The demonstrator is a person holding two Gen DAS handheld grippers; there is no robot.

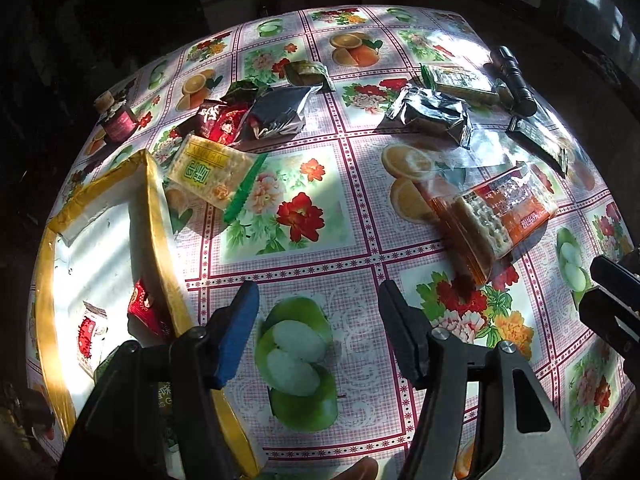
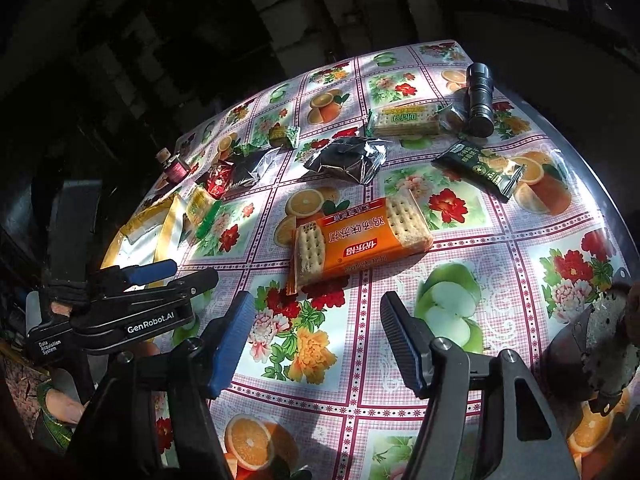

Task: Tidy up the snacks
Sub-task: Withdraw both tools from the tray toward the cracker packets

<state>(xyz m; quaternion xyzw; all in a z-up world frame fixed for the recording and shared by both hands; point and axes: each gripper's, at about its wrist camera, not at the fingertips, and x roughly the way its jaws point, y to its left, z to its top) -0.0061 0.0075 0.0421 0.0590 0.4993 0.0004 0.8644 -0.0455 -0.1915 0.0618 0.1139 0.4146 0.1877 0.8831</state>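
Note:
A gold-rimmed box (image 1: pixel 156 216) sits at the table's left and holds a red packet (image 1: pixel 146 310) and a white packet (image 1: pixel 90 332). My left gripper (image 1: pixel 318 308) is open and empty beside the box. An orange cracker pack (image 1: pixel 492 210) lies to its right; in the right wrist view the pack (image 2: pixel 360 240) lies just ahead of my open, empty right gripper (image 2: pixel 316 320). A yellow-green cracker pack (image 1: pixel 208 170), silver bags (image 1: pixel 280 114) (image 1: pixel 430 114), a red packet (image 1: pixel 220 124) and a black packet (image 2: pixel 478 168) lie further back.
A floral fruit-print tablecloth (image 1: pixel 320 248) covers the table. A black flashlight (image 2: pixel 478 98) lies at the far right edge. A small red jar (image 1: pixel 116 118) stands at the far left. A second green cracker pack (image 2: pixel 404 120) lies near the flashlight. A dark object (image 2: pixel 600 340) sits at the right.

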